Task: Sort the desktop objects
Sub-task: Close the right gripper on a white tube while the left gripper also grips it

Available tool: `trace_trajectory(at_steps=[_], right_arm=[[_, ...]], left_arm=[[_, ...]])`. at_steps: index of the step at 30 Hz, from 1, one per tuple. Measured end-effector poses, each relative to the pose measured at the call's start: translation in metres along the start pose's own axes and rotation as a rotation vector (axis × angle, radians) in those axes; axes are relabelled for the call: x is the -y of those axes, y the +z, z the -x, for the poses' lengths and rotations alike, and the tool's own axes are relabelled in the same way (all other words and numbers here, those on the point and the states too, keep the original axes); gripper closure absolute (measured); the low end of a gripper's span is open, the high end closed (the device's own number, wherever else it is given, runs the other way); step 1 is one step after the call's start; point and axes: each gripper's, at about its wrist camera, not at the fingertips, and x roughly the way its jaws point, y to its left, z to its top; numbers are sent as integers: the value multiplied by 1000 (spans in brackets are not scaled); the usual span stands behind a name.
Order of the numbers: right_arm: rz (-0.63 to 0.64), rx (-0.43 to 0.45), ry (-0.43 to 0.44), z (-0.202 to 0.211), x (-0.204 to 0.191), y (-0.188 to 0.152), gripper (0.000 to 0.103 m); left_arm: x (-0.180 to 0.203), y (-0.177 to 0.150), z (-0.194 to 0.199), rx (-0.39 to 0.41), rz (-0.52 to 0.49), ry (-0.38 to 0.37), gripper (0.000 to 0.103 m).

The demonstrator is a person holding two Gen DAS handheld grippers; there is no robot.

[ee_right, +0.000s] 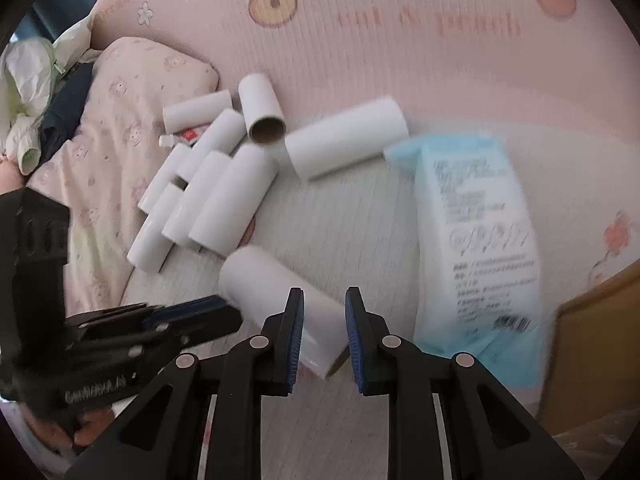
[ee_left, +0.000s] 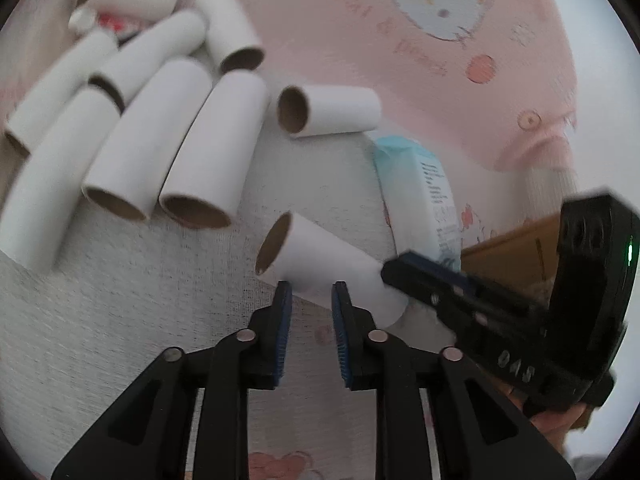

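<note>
Print on blue packet (ee_right: 476, 236) perhaps unreadable.

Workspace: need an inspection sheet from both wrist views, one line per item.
Surface: white textured cloth over a pink cartoon mat.
Job's things: pile of cardboard tubes; lone tube beside it; near tube at both grippers; blue-white packet.
Clutter: small bottle under the pile.
Grippers: left gripper open, narrow gap, tips at the near tube. Right gripper narrow gap over that tube's end, grip unclear.
Cables: nothing seen.
Surroundings: pillow, crumpled bags, brown box.
</note>
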Motion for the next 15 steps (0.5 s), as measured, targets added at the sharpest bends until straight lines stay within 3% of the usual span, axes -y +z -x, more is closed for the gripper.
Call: trace_trajectory(at_steps=[2,5,11,15], right_arm=[[5,-1,16,0,1,-3,84],[-3,-24,57,-1,1,-6,84],[38,-43,98,-4,-12,-14,84],[39,-48,92,-9,-15,-14,73]], left_arm=[[-7,3,-4,-15,64,-60,63],[-15,6,-7,-9,133,-109,62],[-19,9,-12,25,160,-101,62],[-16,9,-13,13,136,-99,62]])
